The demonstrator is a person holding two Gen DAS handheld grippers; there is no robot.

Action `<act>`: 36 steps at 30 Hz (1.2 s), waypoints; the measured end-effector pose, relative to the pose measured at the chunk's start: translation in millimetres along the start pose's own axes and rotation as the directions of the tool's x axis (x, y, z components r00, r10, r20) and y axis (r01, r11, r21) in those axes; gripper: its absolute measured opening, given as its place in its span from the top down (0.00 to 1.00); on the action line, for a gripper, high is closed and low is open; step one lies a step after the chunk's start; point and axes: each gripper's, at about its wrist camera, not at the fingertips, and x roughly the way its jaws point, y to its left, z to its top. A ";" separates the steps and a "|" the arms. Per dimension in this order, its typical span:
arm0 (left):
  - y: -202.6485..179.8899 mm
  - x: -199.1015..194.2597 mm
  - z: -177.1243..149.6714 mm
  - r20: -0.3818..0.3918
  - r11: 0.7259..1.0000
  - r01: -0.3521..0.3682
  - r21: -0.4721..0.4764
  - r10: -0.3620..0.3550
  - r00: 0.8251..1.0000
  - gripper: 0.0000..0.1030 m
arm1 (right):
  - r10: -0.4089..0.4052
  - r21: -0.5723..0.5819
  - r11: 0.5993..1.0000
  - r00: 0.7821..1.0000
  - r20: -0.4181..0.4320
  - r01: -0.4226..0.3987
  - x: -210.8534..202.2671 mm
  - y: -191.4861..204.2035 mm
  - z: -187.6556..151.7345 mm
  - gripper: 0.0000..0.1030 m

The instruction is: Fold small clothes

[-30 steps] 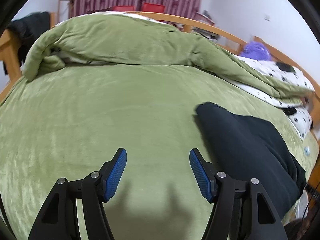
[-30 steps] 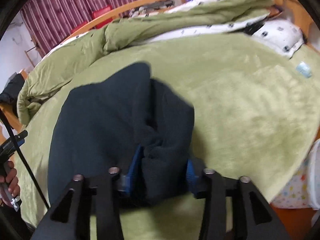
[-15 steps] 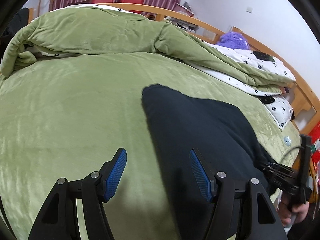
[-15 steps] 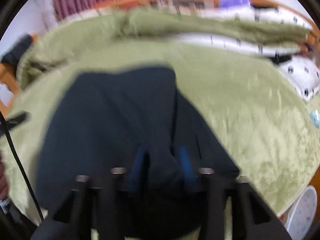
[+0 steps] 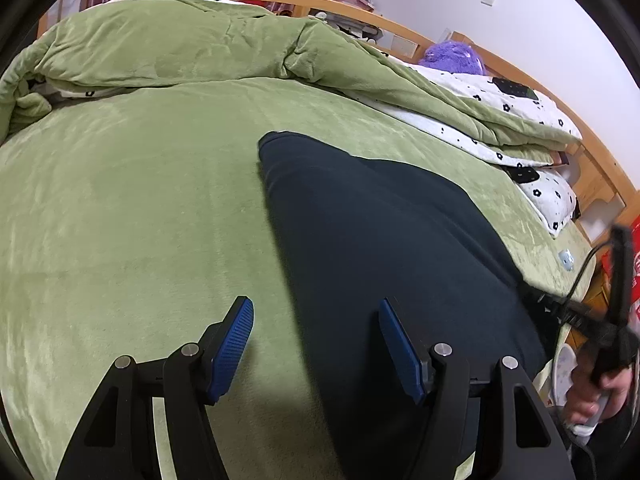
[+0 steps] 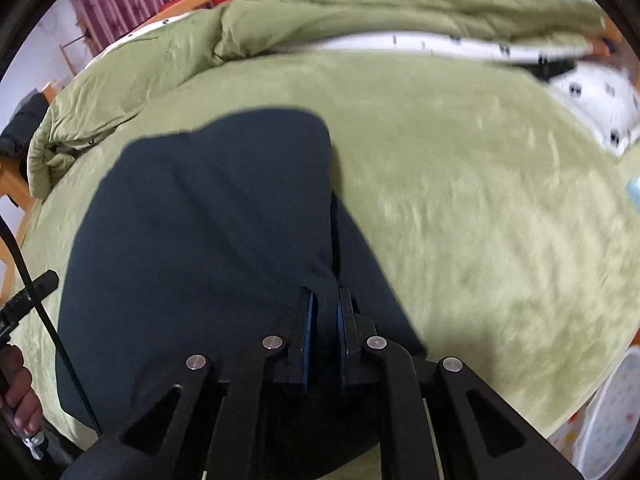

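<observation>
A dark navy garment [image 5: 380,248] lies spread on the green bed cover [image 5: 132,208], reaching to the near edge. My left gripper [image 5: 316,340] hangs open over the garment's left border, one blue pad above the cover, the other above the cloth, nothing between them. In the right wrist view the same dark garment [image 6: 208,216] fills the middle. My right gripper [image 6: 325,312] is shut on a pinched fold of it at the near right side. A hand [image 5: 596,392] holding that right gripper shows at the left wrist view's right edge.
A rolled green duvet [image 5: 192,44] and a white flower-print quilt [image 5: 516,112] lie along the far side against the wooden bed frame [image 5: 400,26]. A purple plush [image 5: 452,56] sits behind. A white patterned basket [image 6: 608,412] stands off the bed's right edge.
My right gripper's jaws have shut from around a thick bunch of the dark garment down to a thin fold. My left gripper has shifted right, so the garment now lies under its right finger.
</observation>
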 end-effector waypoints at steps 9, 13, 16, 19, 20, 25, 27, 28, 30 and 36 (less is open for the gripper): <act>-3.9 21.2 18.5 0.003 1.000 -0.013 -0.004 0.013 1.000 0.39 | 0.066 -0.044 0.997 0.997 0.040 -0.064 14.8 12.5 45.5 0.73; -3.0 30.8 28.2 -0.003 1.000 -0.019 -0.007 0.019 1.000 0.39 | 0.033 -0.042 0.998 0.993 -0.113 -0.038 58.7 20.2 56.4 0.76; -2.8 35.0 34.0 -0.002 1.000 -0.031 -0.005 0.031 1.000 0.39 | 0.087 -0.006 0.996 0.996 -0.022 -0.087 46.0 11.1 60.4 0.94; -6.2 45.2 41.9 0.001 0.998 -0.057 0.013 0.057 0.998 0.38 | 0.032 -0.051 0.998 0.998 -0.053 -0.035 58.4 13.9 55.0 0.94; -6.9 48.6 44.0 0.000 0.998 -0.063 0.017 0.063 0.998 0.38 | 0.006 -0.069 0.998 0.997 -0.071 -0.011 67.4 15.4 50.8 0.94; -10.9 67.8 46.3 -0.025 0.994 -0.110 0.020 0.111 0.994 0.36 | -0.037 -0.101 0.994 0.998 -0.051 0.031 72.9 11.3 45.0 0.93; -10.9 73.6 44.8 -0.029 0.994 -0.109 0.016 0.109 0.994 0.36 | -0.036 -0.089 0.996 0.998 -0.054 0.032 76.6 6.6 43.9 0.91; -11.1 75.2 43.9 -0.028 0.994 -0.109 0.016 0.109 0.994 0.35 | -0.038 -0.088 0.996 0.998 -0.054 0.033 79.2 8.2 43.7 0.90; -10.1 76.6 41.6 -0.026 0.994 -0.109 0.011 0.109 0.994 0.35 | -0.040 -0.088 0.995 0.998 -0.049 0.035 79.4 6.4 43.1 0.87; -9.6 72.3 36.4 -0.035 0.994 -0.105 -0.005 0.105 0.994 0.35 | -0.061 -0.075 0.995 0.998 -0.035 0.058 72.5 3.3 41.5 0.68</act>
